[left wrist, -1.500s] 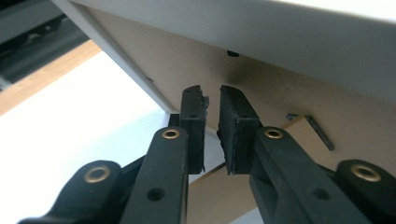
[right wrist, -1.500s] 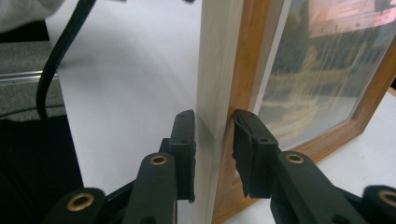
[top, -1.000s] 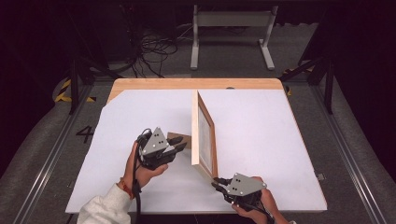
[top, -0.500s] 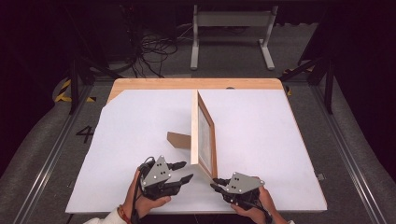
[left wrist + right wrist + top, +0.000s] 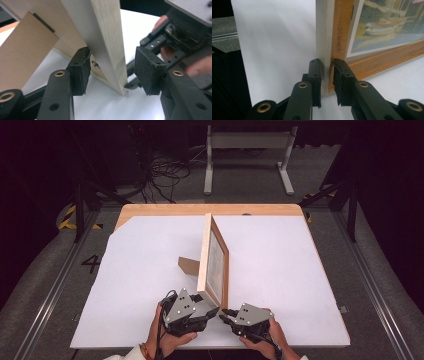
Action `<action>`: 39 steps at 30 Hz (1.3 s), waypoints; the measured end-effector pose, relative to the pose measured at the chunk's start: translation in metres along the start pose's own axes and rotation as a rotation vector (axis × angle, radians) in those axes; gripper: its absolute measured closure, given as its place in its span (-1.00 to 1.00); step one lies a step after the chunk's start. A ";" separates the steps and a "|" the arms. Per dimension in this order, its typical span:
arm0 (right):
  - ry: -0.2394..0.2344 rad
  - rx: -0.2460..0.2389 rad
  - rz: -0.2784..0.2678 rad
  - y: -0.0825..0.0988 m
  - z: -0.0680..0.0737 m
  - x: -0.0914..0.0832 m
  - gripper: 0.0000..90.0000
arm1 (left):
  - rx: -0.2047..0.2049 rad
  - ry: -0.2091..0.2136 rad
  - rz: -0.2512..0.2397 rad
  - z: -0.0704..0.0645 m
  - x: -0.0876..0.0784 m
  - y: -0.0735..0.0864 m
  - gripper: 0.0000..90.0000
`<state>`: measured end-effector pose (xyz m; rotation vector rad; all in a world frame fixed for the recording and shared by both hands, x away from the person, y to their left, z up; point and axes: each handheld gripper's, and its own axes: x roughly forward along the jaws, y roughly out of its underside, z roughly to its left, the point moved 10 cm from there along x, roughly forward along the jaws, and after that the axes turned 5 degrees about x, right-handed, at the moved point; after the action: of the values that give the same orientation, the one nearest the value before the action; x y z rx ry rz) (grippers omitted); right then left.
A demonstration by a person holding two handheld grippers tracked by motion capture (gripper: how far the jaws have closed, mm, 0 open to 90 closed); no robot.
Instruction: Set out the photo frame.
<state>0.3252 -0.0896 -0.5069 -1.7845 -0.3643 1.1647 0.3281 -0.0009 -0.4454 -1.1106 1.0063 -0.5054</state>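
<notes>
stood upright on the white surface [image 5: 125, 285], a wooden picture frame [image 5: 214, 262], edge-on to the high view, near end close to the surface's front edge, propped from behind by a brown cardboard stand [image 5: 189, 265] angled out to its left. showed, in the right gripper view, a harbour print with boats behind the glass [image 5: 387, 25].

left hand-held gripper [image 5: 207, 312] sat at the frame's near lower corner, coming in from the left. jaws had just been opening; in the left gripper view, spread to either side of the pale frame edge [image 5: 107, 47], left pad [image 5: 80, 70] touching or just beside the back of the frame, right pad [image 5: 147, 70] clear of it with a gap between. not pinching.

right hand-held gripper [image 5: 226, 314] met the same corner from the right, held low over the surface. in the right gripper view, pads [image 5: 315, 77] pressed together on the frame's narrow end edge [image 5: 324, 37], one on the pale outer side, one on the darker front moulding, near the bottom corner. pinched the frame.

both hand-held grippers sat just beside each other at that corner, hands at the front edge of the surface.
</notes>
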 end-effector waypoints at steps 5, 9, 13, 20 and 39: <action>0.014 0.005 -0.002 -0.001 0.001 0.004 0.68 | -0.043 -0.060 -0.013 0.008 0.008 -0.002 -0.03; 0.011 0.022 0.001 0.000 0.001 0.007 0.61 | -0.084 -0.063 -0.025 0.012 0.018 0.000 -0.08; 0.007 0.009 0.004 0.001 0.002 0.007 0.52 | -0.081 -0.062 -0.035 0.014 0.021 -0.001 -0.13; 0.008 0.004 0.023 0.004 -0.007 -0.005 0.09 | -0.054 -0.018 -0.040 0.018 0.016 0.002 -0.11; 0.106 0.114 -0.015 0.008 -0.056 -0.033 -0.13 | 0.043 0.121 0.026 0.042 -0.004 0.014 -0.05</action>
<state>0.3531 -0.1461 -0.4888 -1.7332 -0.2441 1.0549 0.3603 0.0287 -0.4528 -1.0372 1.1081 -0.5763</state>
